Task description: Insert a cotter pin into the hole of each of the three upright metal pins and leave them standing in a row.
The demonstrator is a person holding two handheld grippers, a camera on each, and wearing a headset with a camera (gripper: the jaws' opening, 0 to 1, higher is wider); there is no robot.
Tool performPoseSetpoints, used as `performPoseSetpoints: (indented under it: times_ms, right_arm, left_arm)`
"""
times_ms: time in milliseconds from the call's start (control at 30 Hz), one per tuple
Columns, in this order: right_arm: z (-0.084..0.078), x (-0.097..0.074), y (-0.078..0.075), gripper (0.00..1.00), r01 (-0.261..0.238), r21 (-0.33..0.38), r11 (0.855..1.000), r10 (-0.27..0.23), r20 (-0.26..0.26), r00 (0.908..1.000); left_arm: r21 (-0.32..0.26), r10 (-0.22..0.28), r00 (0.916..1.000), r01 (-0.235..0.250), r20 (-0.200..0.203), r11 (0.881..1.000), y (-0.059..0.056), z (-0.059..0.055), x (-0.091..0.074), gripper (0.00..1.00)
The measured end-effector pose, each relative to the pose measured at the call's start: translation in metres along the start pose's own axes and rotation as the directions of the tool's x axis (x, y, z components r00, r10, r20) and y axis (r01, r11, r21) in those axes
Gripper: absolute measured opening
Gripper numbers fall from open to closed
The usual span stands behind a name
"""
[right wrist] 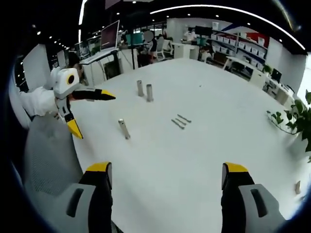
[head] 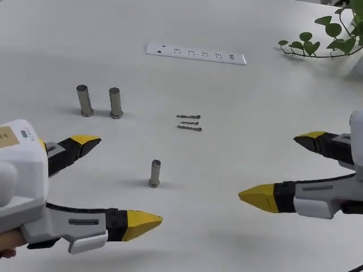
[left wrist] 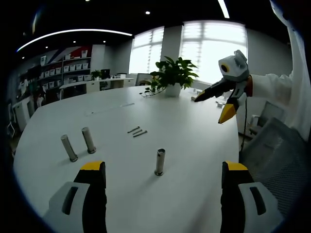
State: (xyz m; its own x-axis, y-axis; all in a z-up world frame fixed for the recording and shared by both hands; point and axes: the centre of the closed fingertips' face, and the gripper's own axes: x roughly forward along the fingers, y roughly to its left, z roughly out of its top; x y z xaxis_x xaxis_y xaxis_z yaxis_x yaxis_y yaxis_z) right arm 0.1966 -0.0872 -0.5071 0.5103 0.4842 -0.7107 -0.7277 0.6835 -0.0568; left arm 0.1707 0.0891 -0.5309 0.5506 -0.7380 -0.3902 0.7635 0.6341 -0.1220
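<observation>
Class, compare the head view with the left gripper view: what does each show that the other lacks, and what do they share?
Head view adds: the long white power strip with its sockets plain. Left gripper view adds: the room, with bright windows, a potted green plant, shelves and a person's white sleeve. Shared: the white table, a lone upright grey metal pin, a pair of matching pins, three thin cotter pins lying loose, and the yellow-tipped left tongs and right tongs, both open.
</observation>
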Motion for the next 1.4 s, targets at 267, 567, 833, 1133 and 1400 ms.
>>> performPoseSetpoints:
  times_ms: [267, 567, 833, 1133, 1400]
  right_arm:
    - [0.035, 0.018, -0.007, 0.91, -0.055, -0.178, 0.983, 0.050, -0.029, 0.9983]
    - [0.058, 0.050, -0.023, 0.89, -0.169, -0.358, 0.918, 0.129, -0.133, 0.9827]
    - [0.072, 0.071, -0.020, 0.84, -0.277, -0.385, 0.880, 0.224, -0.177, 0.9582]
    - [0.070, 0.088, -0.006, 0.52, -0.396, -0.436, 0.808, 0.297, -0.279, 0.9131]
    - [0.069, 0.114, -0.007, 0.31, -0.448, -0.438, 0.779, 0.321, -0.335, 0.8859]
  left_arm:
    - [-0.008, 0.010, 0.9999, -0.010, -0.004, 1.000, -0.003, -0.003, -0.007, 0.99]
    - [-0.018, 0.030, 0.9995, -0.030, 0.013, 0.999, 0.000, 0.000, -0.017, 0.99]
    - [-0.013, 0.062, 0.9980, -0.062, 0.015, 0.998, 0.004, 0.000, -0.020, 0.99]
    - [-0.027, 0.090, 0.9954, -0.090, 0.032, 0.996, 0.010, 0.001, -0.023, 0.99]
    - [-0.049, 0.102, 0.9936, -0.100, 0.047, 0.994, 0.013, 0.003, -0.026, 0.99]
